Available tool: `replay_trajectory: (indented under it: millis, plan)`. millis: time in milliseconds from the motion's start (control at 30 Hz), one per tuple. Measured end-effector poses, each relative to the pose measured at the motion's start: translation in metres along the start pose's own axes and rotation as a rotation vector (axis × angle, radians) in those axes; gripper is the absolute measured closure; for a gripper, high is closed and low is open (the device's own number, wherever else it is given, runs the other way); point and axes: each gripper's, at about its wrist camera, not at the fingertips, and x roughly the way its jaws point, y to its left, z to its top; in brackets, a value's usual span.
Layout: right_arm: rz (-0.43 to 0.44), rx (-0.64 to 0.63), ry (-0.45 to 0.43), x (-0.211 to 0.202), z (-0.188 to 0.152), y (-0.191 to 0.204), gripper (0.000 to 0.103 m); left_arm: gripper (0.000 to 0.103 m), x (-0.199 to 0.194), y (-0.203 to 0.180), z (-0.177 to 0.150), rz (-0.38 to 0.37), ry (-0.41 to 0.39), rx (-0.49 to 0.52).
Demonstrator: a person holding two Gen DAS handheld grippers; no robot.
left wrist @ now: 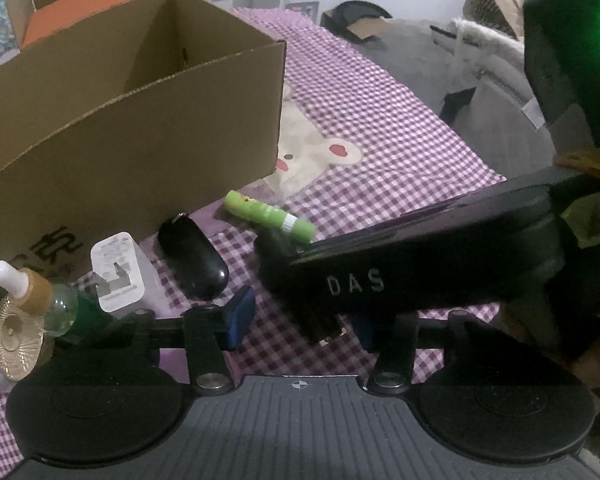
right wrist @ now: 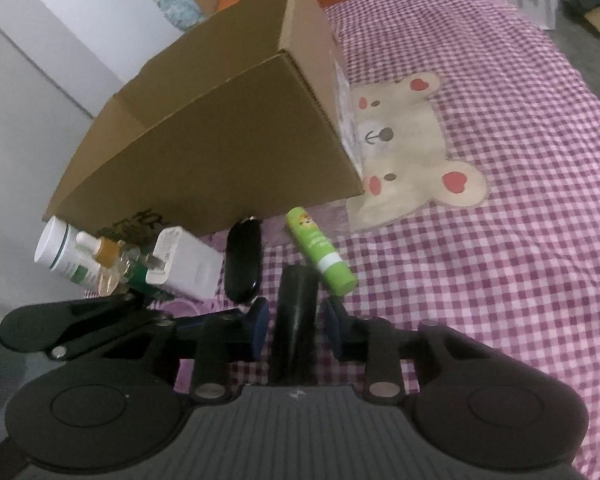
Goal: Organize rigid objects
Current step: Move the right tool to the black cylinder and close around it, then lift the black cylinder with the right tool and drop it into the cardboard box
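Seen from the left wrist, the left gripper (left wrist: pixel 300 324) hangs low over a pink checked cloth (left wrist: pixel 380 132). Its jaws are only partly apart. The right gripper (left wrist: pixel 292 264) reaches in from the right and crosses in front, hiding the right blue pad. A black bar (left wrist: pixel 316 316) lies between the left jaws, but I cannot tell if the pads press on it.

The cardboard box (left wrist: pixel 140 120) stands open on the far left, and its near wall is close behind the small things. A green glue stick (left wrist: pixel 270 216) lies just before the box corner, with its cap end beside the far end of the bar. To the left, in a tight row along the box wall, are a black oval case (left wrist: pixel 194 260), a white charger (left wrist: pixel 118 272) and a dropper bottle (left wrist: pixel 32 292). The cloth edge runs on the right, with grey floor beyond it.

From the right wrist, the black bar (right wrist: pixel 296 300) stands straight between the right jaws, which are drawn narrow. Both blue pads are just beside it, but I cannot tell if they really clench it. The glue stick (right wrist: pixel 320 256) is just right of the bar's far end and the oval case (right wrist: pixel 242 260) is just left of it. The charger (right wrist: pixel 184 264) and a white jar (right wrist: pixel 60 248) crowd the left. To the right the cloth lies wide and bare.
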Motion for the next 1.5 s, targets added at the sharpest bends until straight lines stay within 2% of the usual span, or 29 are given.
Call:
replay_trajectory:
  millis: [333, 633, 800, 900, 1133, 1500]
  plan:
    - [-0.014, -0.082, 0.007, 0.015, 0.003, 0.014, 0.078, 0.061, 0.012, -0.001, 0.002, 0.012, 0.030, -0.018]
    - [0.041, -0.005, -0.015, 0.001, -0.003, -0.008, 0.078, 0.063, 0.012, -0.004, 0.002, 0.033, 0.030, -0.019]
    - [0.057, 0.013, -0.028, -0.012, -0.007, -0.009, 0.079, 0.069, 0.005, -0.006, 0.001, 0.043, 0.020, -0.021]
    - [0.061, 0.006, -0.051, -0.029, -0.010, -0.012, 0.079, 0.074, -0.005, -0.008, 0.001, 0.048, -0.001, -0.014]
    - [0.057, -0.052, -0.138, -0.068, -0.012, 0.011, 0.079, 0.074, -0.042, -0.015, 0.003, 0.059, -0.096, 0.003]
    - [0.082, -0.108, -0.202, -0.084, -0.004, 0.054, 0.079, 0.074, -0.081, -0.006, 0.003, 0.074, -0.197, -0.028]
